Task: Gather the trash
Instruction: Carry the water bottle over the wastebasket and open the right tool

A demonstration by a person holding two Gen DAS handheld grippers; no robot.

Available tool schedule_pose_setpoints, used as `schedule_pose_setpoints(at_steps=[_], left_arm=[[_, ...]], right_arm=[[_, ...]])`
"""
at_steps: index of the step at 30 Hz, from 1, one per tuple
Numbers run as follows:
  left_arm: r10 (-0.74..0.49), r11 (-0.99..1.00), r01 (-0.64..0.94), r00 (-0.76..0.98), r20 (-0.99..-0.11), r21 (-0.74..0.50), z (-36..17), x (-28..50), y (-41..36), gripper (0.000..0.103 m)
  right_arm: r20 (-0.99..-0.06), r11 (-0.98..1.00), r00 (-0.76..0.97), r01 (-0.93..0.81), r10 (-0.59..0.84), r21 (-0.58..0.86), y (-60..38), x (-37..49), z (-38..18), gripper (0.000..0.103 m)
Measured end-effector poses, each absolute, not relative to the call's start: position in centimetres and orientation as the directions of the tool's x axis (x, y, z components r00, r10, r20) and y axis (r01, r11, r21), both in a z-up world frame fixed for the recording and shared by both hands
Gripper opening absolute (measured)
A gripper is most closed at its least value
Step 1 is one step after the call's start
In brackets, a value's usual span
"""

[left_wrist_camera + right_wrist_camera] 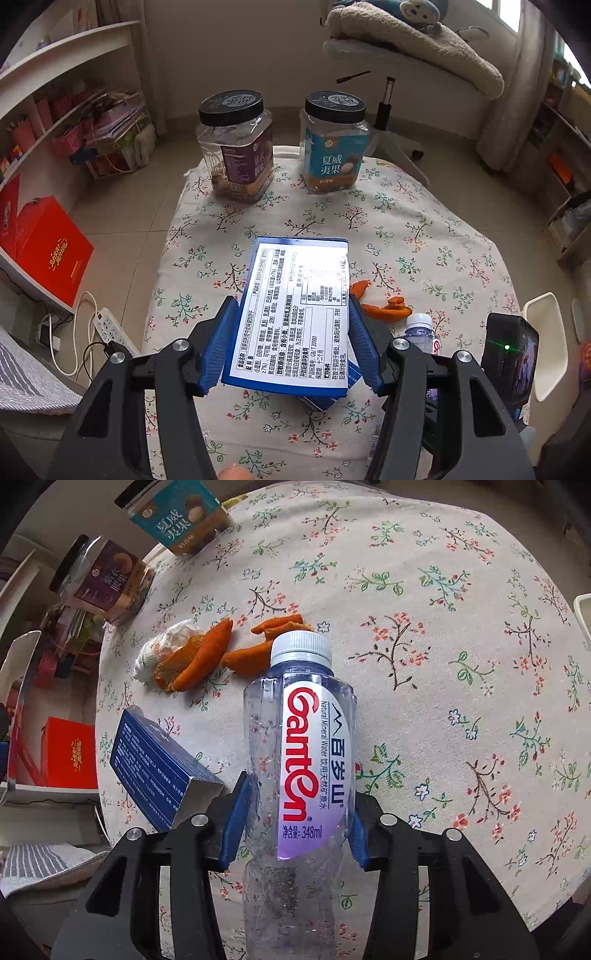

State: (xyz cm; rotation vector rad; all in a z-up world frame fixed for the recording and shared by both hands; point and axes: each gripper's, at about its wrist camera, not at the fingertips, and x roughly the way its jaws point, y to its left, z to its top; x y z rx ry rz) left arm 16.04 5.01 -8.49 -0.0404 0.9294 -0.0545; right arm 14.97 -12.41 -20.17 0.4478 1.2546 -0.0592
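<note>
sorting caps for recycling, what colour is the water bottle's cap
White cap on the water bottle; clearest in the right wrist view.

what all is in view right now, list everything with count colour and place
flat box: 1, blue with a white label, between the left pads
water bottle: 1, clear, white cap, between the right pads
second box: 1, dark blue, on the cloth left of the bottle
orange peels: several, orange, mid-table
tissue wad: 1, white, touching the peels
snack jars: 2, clear with black lids, far table edge
tablecloth: 1, cream floral, covering the table
red box: 1, low shelf at left
left hand-held gripper: closed on the flat box
right hand-held gripper: closed on the water bottle
</note>
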Motion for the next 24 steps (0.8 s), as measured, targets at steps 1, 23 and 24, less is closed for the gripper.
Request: schedule_pose_setpoints(at_steps=[1, 23, 24], left_arm=[[-0.073, 0.997, 0.034, 0.608, -0.79, -0.066, -8.2, 15.8, 4.9, 0.058], [-0.203, 0.979, 0.169, 0.781, -0.591, -0.113, -3.9, 11.7, -5.1, 0.058], [-0.214, 0.977, 0.177, 0.78, -0.589, -0.12, -3.8, 11.7, -5.7, 0.058]], right_arm=[[-0.915, 0.912, 0.354, 0.28, 0.194, 0.301, -12.8, 15.0, -19.3, 0.044], [-0.53, 0.955, 0.807, 0.294, -0.261, -0.023, -24.0, 8.0, -4.3, 0.043], [-0.519, 0.95, 0.807, 0.31, -0.282, -0.034, -24.7, 7.7, -4.1, 0.043]])
